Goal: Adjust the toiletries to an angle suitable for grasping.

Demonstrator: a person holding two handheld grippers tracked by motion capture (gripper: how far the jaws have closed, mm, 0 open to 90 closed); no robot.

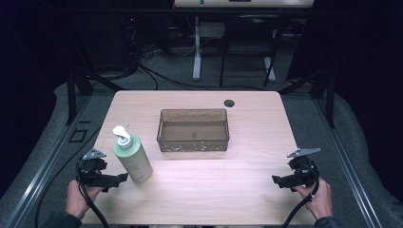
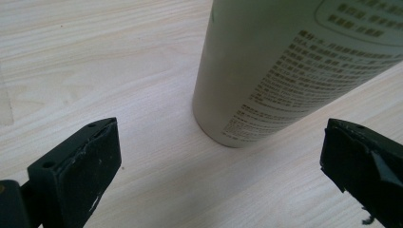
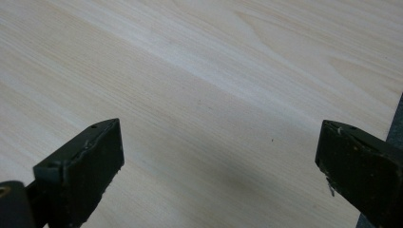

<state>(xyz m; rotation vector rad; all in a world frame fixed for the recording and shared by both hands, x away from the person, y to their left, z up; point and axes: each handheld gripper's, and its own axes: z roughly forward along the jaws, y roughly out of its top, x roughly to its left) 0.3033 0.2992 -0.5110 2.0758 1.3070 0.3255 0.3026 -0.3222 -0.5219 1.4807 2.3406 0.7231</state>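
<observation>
The left hand [image 1: 76,197] and right hand [image 1: 319,198] enter at the near edge of the counter [image 1: 247,185], each holding a gripper.

Left gripper [image 1: 124,177]: it rests low at the near left corner of the counter, jaws pointing toward the counter's middle. In the left gripper view the jaws stand spread wide, with nothing between the pads. The bottle [image 1: 132,157] stands just ahead of the jaw tips. From above, the tips reach close to the bottle's base; whether they touch it cannot be told from that view. In the left gripper view [image 2: 214,175] the bottle's lower body [image 2: 266,71] sits forward of the pads, roughly centred in the open gap, with bare counter showing between pads and base.

Bottle: pale green, with a white pump head, upright on the counter at its left side. Printed text covers the face toward the left gripper. The bottle stands to the left of and nearer than the bin [image 1: 193,140], apart from it.

Bin: a translucent brown rectangular container, at the centre of the counter.

Right gripper [image 1: 275,179]: it lies at the near right corner, well apart from the bottle and the bin. In the right gripper view [image 3: 218,175] the jaws are spread wide over bare wood.
</observation>
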